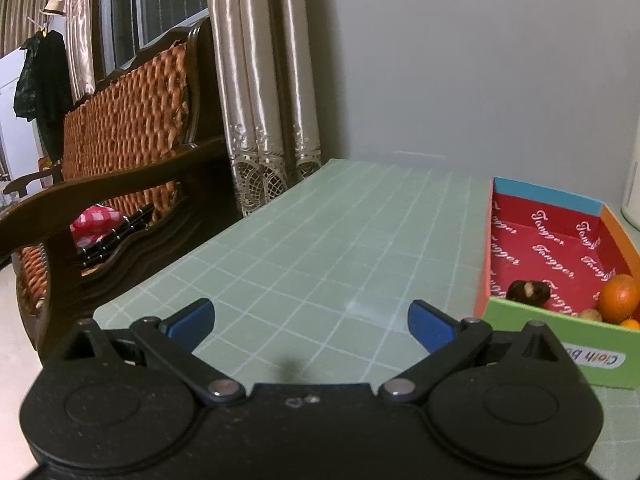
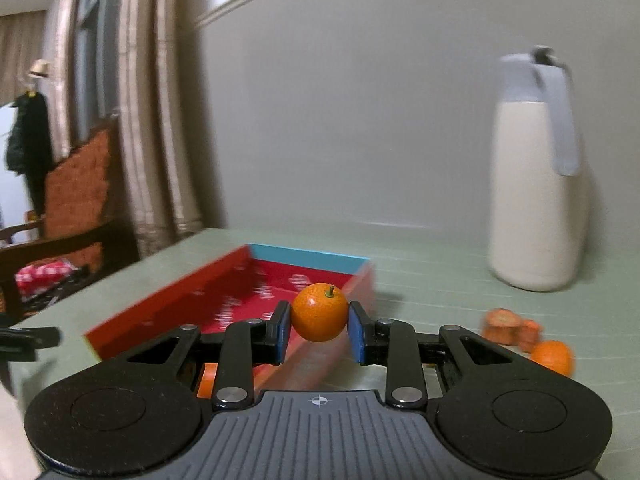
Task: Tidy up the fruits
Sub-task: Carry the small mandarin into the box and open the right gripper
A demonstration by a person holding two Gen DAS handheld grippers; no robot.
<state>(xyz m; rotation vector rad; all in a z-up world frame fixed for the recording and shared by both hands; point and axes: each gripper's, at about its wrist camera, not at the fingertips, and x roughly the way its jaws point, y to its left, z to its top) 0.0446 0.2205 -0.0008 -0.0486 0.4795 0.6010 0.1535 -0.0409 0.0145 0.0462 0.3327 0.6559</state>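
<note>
My right gripper (image 2: 319,325) is shut on a small orange (image 2: 319,312) with a green stem and holds it above the near right wall of the red-lined box (image 2: 240,280). My left gripper (image 1: 311,325) is open and empty over the green grid mat (image 1: 320,240), left of the same box (image 1: 560,248). In the left wrist view the box holds a dark brown fruit (image 1: 528,292), a large orange (image 1: 619,298), a small brown fruit (image 1: 591,315) and a bit of another orange (image 1: 630,323).
On the mat right of the box lie carrot-coloured slices (image 2: 508,324) and another small orange (image 2: 554,356). A white thermos jug (image 2: 536,184) stands at the back right. A wooden bench (image 1: 120,184) sits off the table's left edge.
</note>
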